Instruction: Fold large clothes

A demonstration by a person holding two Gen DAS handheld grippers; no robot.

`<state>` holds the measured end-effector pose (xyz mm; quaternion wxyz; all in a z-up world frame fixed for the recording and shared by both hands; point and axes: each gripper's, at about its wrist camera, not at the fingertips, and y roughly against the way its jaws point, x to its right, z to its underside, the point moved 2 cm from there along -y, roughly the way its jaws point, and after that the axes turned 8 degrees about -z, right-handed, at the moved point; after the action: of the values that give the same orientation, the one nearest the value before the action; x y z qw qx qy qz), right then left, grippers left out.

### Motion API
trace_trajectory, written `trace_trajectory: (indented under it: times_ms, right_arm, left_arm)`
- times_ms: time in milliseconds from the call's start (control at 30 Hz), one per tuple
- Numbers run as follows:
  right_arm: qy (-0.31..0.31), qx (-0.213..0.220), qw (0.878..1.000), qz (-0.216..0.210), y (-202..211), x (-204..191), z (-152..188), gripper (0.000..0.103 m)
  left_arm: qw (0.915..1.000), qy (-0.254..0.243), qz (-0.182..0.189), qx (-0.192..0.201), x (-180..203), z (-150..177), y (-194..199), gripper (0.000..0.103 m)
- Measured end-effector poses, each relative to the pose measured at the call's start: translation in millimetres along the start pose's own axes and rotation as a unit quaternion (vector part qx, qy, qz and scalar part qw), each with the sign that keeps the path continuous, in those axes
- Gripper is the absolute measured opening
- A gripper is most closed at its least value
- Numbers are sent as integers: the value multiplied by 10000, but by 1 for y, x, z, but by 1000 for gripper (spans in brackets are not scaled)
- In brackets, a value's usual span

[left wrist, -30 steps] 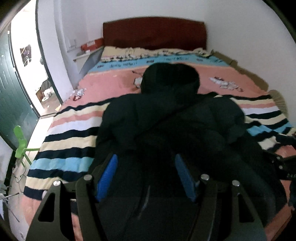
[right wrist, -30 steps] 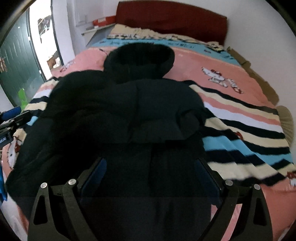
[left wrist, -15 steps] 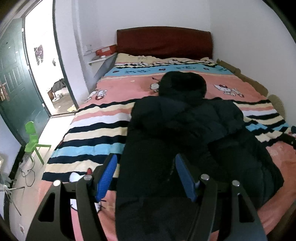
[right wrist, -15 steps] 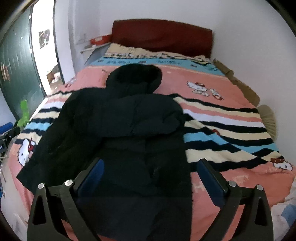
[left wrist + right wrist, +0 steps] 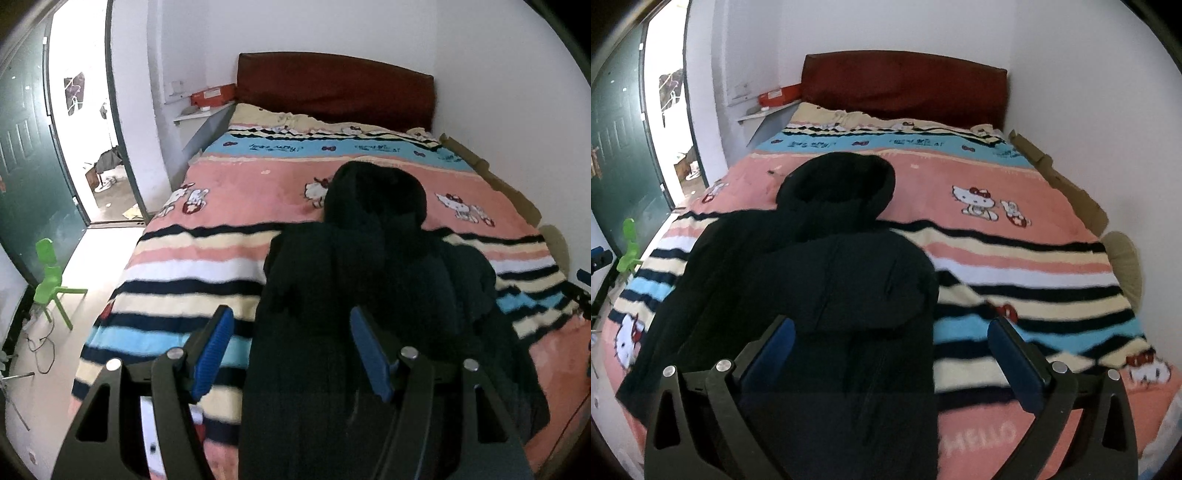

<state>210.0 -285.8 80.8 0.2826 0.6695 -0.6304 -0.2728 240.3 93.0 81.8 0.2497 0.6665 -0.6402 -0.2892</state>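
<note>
Now, coat: the big black coat (image 5: 369,295) lies flat in the middle, on the striped blanket (image 5: 192,273).
Hood: its hood (image 5: 842,184) sits higher up.
Left gripper (image 5: 291,345): wide apart, holding nothing.
Right gripper (image 5: 892,349): wide apart, holding nothing.

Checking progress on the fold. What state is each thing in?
Black hooded padded jacket: flat on the striped bedspread, sleeve folded across, hood toward the headboard.
Left gripper: open, empty, above the jacket's hem.
Right gripper: open, empty.
Dark green door: open.
</note>
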Motion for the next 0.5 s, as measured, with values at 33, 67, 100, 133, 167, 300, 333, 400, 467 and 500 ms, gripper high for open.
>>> trace_trajectory:
  times_ms: [33, 67, 100, 133, 167, 300, 333, 400, 467, 500]
  right_arm:
    - [18, 4, 10000, 8, -6, 3, -8, 102]
    - [30, 10, 10000, 14, -11, 5, -15, 102]
    - [37, 25, 10000, 23, -18, 9, -26, 102]
    - [29, 41, 10000, 15, -27, 13, -37, 102]
    - [8, 52, 10000, -11, -36, 18, -47, 102]
    - [-47, 100, 9999, -20, -80, 32, -85, 102]
    - [-43, 82, 10000, -9, -94, 34, -93, 102]
    - [-48, 45, 10000, -56, -125, 37, -109, 102]
    - [-48, 43, 9999, -122, -153, 40, -123, 102]
    - [-35, 9, 9999, -167, -174, 41, -133, 102]
  left_arm:
    - [10000, 20, 15, 8, 0, -11, -9, 64]
    - [10000, 34, 31, 15, 0, -18, -15, 64]
    - [10000, 53, 53, 23, 1, -29, -24, 64]
    - [9999, 74, 79, 30, 1, -38, -32, 64]
    - [9999, 109, 109, 56, 2, -50, -43, 64]
    - [9998, 128, 95, 103, 15, -88, -90, 64]
    - [9999, 52, 112, 83, 23, -100, -108, 64]
    - [9998, -93, 130, 85, 38, -118, -140, 64]
    - [9995, -155, 277, 24, 52, -138, -174, 64]
    - [9992, -167, 366, -20, 59, -147, -192, 64]
